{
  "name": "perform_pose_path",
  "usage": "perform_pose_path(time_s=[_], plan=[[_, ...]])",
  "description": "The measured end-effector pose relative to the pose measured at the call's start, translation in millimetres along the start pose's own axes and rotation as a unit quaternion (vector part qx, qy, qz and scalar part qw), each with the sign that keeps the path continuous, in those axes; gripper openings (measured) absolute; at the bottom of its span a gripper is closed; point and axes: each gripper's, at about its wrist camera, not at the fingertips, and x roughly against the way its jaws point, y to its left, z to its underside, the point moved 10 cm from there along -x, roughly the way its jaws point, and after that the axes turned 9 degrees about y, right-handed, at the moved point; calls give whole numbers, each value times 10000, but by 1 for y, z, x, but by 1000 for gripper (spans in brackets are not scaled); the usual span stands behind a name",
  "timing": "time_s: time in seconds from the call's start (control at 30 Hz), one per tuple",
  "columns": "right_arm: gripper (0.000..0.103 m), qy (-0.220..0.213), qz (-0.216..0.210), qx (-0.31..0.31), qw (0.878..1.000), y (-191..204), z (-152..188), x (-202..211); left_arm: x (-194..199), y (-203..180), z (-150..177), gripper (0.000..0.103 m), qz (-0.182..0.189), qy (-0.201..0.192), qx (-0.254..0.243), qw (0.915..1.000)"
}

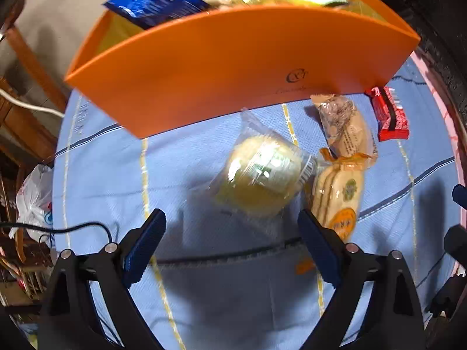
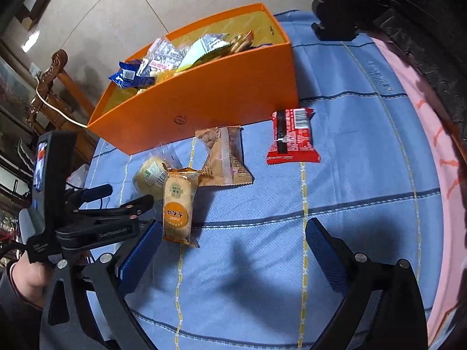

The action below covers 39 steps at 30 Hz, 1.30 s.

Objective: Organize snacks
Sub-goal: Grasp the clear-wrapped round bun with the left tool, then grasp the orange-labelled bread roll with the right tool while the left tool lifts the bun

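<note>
An orange box (image 1: 221,67) (image 2: 221,99) holds several snack packets, a blue one (image 1: 154,0) among them. On the blue cloth (image 1: 102,160) in front of it lie a round yellow cake in clear wrap (image 1: 259,180) (image 2: 150,175), an orange-labelled biscuit pack (image 1: 338,195) (image 2: 178,207), a tan packet (image 1: 344,128) (image 2: 224,157) and a red bar (image 1: 389,113) (image 2: 292,137). My left gripper (image 1: 232,218) hangs open just above the yellow cake, its right finger beside the biscuit pack. My right gripper (image 2: 233,230) is open over bare cloth, right of the biscuit pack.
The cloth ends at a pink border (image 2: 423,122) on the right, with dark carved wood (image 2: 408,8) behind. A wooden chair (image 2: 55,81) and a white plastic bag (image 1: 35,198) sit beyond the left edge. A black cable (image 1: 87,227) trails onto the cloth.
</note>
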Motion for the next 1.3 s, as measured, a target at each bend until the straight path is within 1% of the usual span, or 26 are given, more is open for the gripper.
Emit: perform_pose_path(time_s=[0.07, 0.1, 0.13, 0.17, 0.23, 0.3, 0.37, 0.4, 0.47, 0.5, 0.57, 0.6, 0.67, 0.73, 0.77, 0.8, 0.83, 0.9, 0.97, 1.0, 1.03, 1.07, 1.13, 1.2, 1.3], plan=[[99, 98, -16, 7, 10000, 1, -2, -9, -7, -5, -5, 88, 32, 49, -80, 10000], [99, 155, -16, 9, 9999, 1, -3, -14, -13, -8, -9, 85, 92, 92, -130, 9998], [99, 206, -16, 9, 9998, 2, -3, -18, -16, -10, -11, 77, 128, 128, -154, 9997], [99, 269, -27, 15, 9996, 4, -4, -23, -20, -10, -13, 75, 131, 149, -152, 9997], [99, 360, -55, 45, 9993, 7, -4, -31, -21, -8, -19, 71, 222, -22, -78, 9997], [99, 450, -84, 104, 9989, 12, -5, -38, -20, -6, -19, 66, 314, -89, -46, 9995], [99, 519, -120, 144, 9985, 17, -4, -44, -17, -6, -17, 48, 446, -141, -54, 9989], [99, 571, -154, 165, 9981, 21, -4, -48, -15, -4, -13, 47, 517, -161, -43, 9985], [99, 642, -245, 216, 9974, 30, -3, -53, -13, 4, -7, 45, 430, -188, 11, 9989], [99, 682, -308, 273, 9968, 37, -2, -56, -12, 11, -2, 45, 449, -176, 123, 9988], [99, 718, -349, 423, 9959, 49, -1, -60, -11, 26, 8, 45, 631, -83, 389, 9972], [99, 722, -346, 532, 9954, 57, 0, -63, -10, 33, 11, 45, 664, -70, 471, 9967], [99, 712, -284, 761, 9941, 69, 1, -68, -9, 47, 19, 45, 620, -51, 603, 9962], [98, 751, -46, 1137, 9907, 83, 4, -79, -10, 59, 26, 45, 611, -23, 736, 9954], [94, 764, 54, 1301, 9885, 88, 5, -82, -10, 64, 29, 45, 617, -13, 790, 9950], [87, 838, 166, 1524, 9846, 94, 7, -90, -10, 69, 31, 45, 619, -7, 843, 9945], [83, 931, 186, 1645, 9818, 99, 10, -96, -11, 71, 31, 45, 617, -3, 871, 9943], [69, 1075, 228, 1851, 9765, 109, 16, -108, -11, 75, 37, 45, 639, 0, 896, 9939], [59, 1153, 389, 1926, 9737, 108, 20, -118, -12, 74, 39, 45, 625, -10, 879, 9942], [47, 1024, 426, 2009, 9733, 110, 18, -116, -15, 76, 40, 46, 600, -31, 851, 9946], [34, 1001, 533, 2030, 9726, 108, 17, -116, -17, 77, 42, 46, 585, -37, 817, 9949], [34, 993, 571, 2018, 9727, 106, 15, -115, -16, 76, 42, 47, 576, -42, 798, 9951], [34, 1021, 499, 1947, 9742, 104, 15, -113, -15, 70, 34, 48, 589, -20, 755, 9954], [34, 991, 539, 1883, 9756, 99, 16, -111, -13, 62, 26, 48, 589, 5, 717, 9957], [34, 960, 455, 1745, 9789, 94, 17, -106, -11, 61, 21, 50, 548, 1, 650, 9964]])
